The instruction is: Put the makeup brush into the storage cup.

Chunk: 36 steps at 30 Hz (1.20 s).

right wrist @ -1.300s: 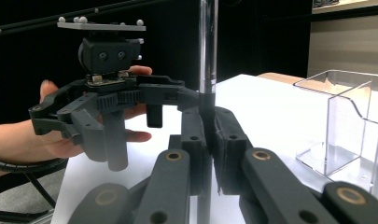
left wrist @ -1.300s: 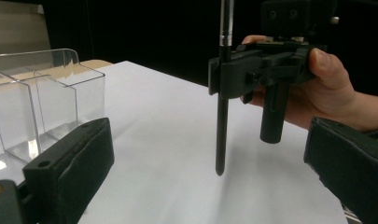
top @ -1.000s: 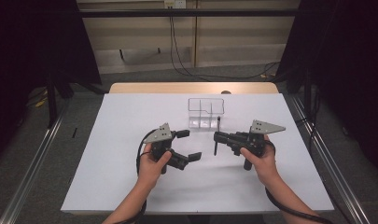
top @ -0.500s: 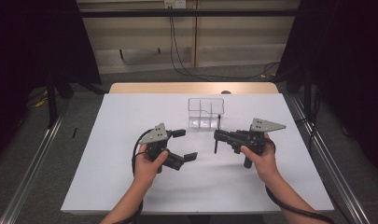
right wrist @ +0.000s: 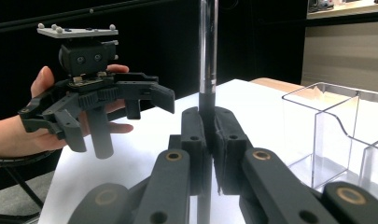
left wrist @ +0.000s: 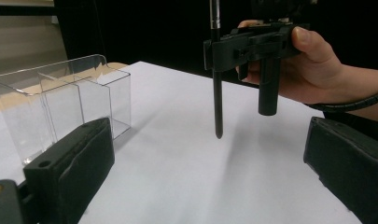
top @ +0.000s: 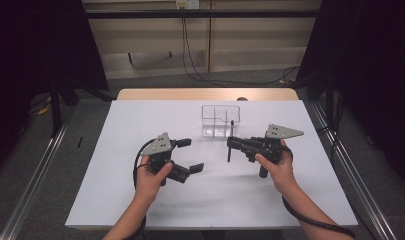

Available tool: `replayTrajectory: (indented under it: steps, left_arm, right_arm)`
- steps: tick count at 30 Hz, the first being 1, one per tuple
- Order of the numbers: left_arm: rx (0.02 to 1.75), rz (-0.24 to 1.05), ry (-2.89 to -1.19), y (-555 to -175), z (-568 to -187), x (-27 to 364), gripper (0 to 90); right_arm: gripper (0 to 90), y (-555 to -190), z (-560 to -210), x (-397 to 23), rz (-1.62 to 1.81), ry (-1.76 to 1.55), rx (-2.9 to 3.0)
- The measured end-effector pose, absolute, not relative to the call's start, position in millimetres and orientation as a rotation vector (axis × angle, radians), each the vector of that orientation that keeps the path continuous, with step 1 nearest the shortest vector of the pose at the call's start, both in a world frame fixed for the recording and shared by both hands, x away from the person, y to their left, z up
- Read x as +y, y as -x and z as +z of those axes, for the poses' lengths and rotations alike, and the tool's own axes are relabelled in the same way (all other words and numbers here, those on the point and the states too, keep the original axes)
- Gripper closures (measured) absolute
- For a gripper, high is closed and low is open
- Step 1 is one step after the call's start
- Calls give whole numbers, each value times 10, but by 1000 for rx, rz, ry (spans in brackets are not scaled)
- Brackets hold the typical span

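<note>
While pen point(top: 231, 141) pinched upright in right tool point(top: 233, 145), not yet in organiser point(top: 220, 120); left tool point(top: 190, 155) spread, empty.

- The high view looks forward and down from above the person's side onto the whole desk point(top: 140, 125).
- The left gripper view sits low, close over the desk, facing the right gripper point(left wrist: 215, 49) nearby.
- The right gripper view looks along its own jaws toward the left gripper point(right wrist: 144, 100).
- All three views share the clear box point(top: 220, 117) point(left wrist: 60, 100) point(right wrist: 336, 135).
</note>
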<state>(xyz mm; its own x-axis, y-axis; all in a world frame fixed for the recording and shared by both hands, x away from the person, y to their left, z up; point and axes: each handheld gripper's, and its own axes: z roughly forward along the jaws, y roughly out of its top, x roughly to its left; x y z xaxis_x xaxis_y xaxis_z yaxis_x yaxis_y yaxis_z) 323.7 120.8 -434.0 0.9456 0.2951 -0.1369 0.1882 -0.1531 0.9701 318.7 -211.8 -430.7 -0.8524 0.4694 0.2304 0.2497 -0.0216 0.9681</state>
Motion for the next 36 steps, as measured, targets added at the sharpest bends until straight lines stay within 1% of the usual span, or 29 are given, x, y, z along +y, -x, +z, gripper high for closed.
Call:
replayTrajectory:
  steps: [36]
  left_arm:
    - [395, 145, -1751, -3132, -4352, 1651, 20]
  right_arm:
    - [843, -3373, -4197, -2100, 1967, -799, 2020]
